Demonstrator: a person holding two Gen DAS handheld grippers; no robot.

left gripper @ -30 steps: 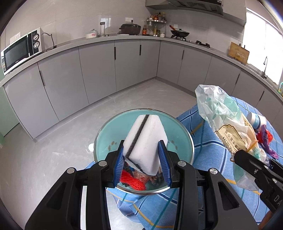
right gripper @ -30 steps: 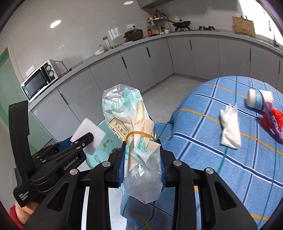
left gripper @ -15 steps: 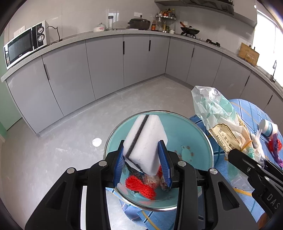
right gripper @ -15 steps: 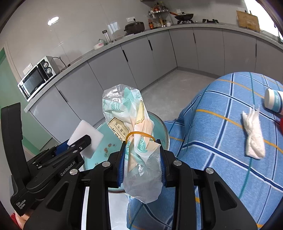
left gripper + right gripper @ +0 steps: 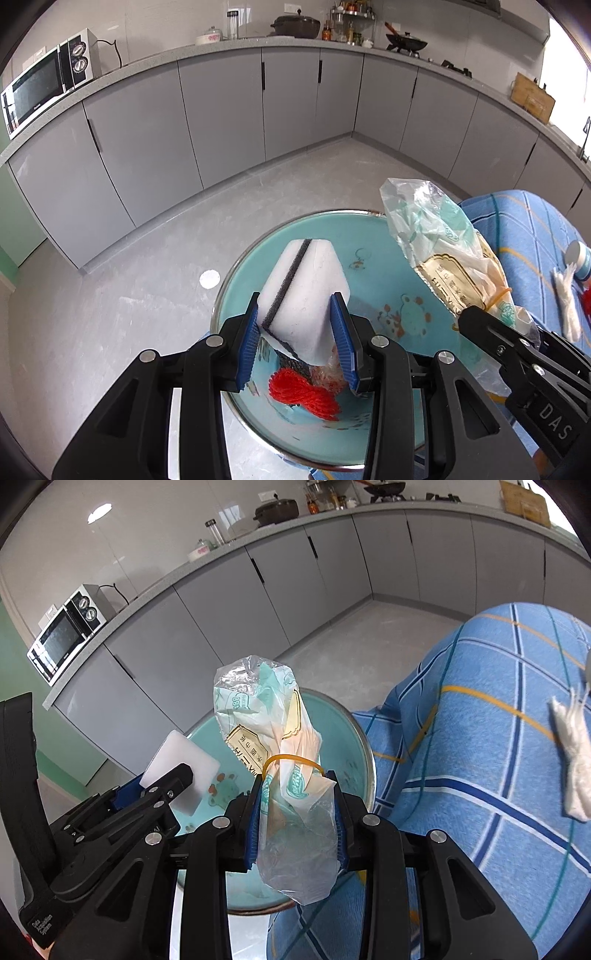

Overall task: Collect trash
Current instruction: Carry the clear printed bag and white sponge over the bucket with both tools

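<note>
Both tongs are loaded and hanging over the teal basin (image 5: pixel 373 266), which is clearly serving as the trash catcher at the edge of the blue checked tablecloth (image 5: pixel 480 738). The left gripper (image 5: pixel 301 332) is pinching a white sponge (image 5: pixel 306 291), its blue pads pressed against the sponge's two flanks, jaws parted only as far as the block's width. The sponge is standing nose-up out of the jaws, white with a dark strip running along its top face, held directly above the basin so a release should drop it in. Just below the left fingers, a red yarn bundle (image 5: pixel 303 393) is already lying in the basin with some other scraps. To its right, the right gripper (image 5: pixel 297 821) is clamping a crumpled plastic bag (image 5: pixel 273 734), clear film with green and gold print, cinched by a yellow rubber band (image 5: pixel 295 762) just ahead of the pads. It too is poised over the basin. Off to the far right of those jaws, a white tissue wad (image 5: pixel 572 771) is lying on the cloth, uncollected.
</note>
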